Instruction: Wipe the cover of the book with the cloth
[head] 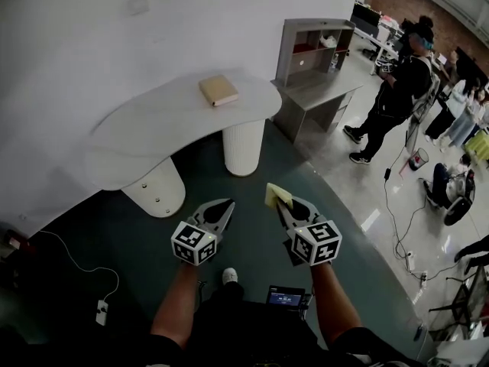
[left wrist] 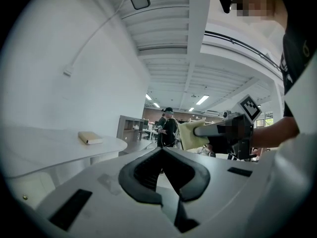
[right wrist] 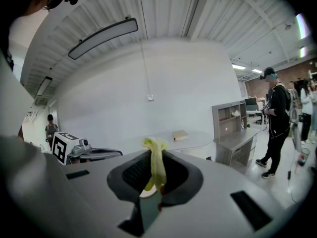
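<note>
While the right gripper [right wrist: 157,155] is clamping a crumpled, pale-yellow cloth [right wrist: 156,170] that is standing upright between its jaws, the left gripper [left wrist: 162,151] is keeping its jaws together with nothing between them. The book [head: 218,90], closed and tan-covered, is lying flat on the white curved table [head: 145,132], well ahead of both pairs of jaws and touching neither.

Curved white table [head: 153,125] w/ 1 closed tan book [head: 218,90] lying flat on top, twd rt end.
</note>
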Demonstrator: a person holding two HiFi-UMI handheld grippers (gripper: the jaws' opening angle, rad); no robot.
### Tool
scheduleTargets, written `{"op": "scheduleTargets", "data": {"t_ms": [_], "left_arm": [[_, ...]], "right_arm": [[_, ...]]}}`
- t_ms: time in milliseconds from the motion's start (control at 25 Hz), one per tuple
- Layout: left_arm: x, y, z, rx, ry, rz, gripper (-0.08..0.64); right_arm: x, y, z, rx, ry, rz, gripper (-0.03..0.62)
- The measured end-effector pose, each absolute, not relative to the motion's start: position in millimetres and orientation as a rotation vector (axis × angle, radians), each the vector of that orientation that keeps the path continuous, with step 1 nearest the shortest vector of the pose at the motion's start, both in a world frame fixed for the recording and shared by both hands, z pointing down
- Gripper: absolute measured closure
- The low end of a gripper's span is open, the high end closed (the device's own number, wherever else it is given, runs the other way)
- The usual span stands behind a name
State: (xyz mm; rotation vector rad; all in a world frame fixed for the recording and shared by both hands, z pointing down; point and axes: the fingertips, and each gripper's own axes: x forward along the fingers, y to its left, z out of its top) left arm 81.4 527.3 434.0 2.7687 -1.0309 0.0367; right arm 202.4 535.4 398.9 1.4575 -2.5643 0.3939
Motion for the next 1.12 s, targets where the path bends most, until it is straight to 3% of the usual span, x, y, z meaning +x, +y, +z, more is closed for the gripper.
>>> {"op": "scheduleTargets", "data": {"t_ms": [520, 1120], "left_arm": [[31, 402, 429, 2.805, -0.983, 0.043, 0.555], [26, 326, 451, 2.745, -1.041, 0.051, 0.555]], "right_arm": [[150, 419, 392, 1.473, -2.558, 0.411, 0.505], [149, 335, 418, 1.432, -2.574, 0.483, 0.505]]}}
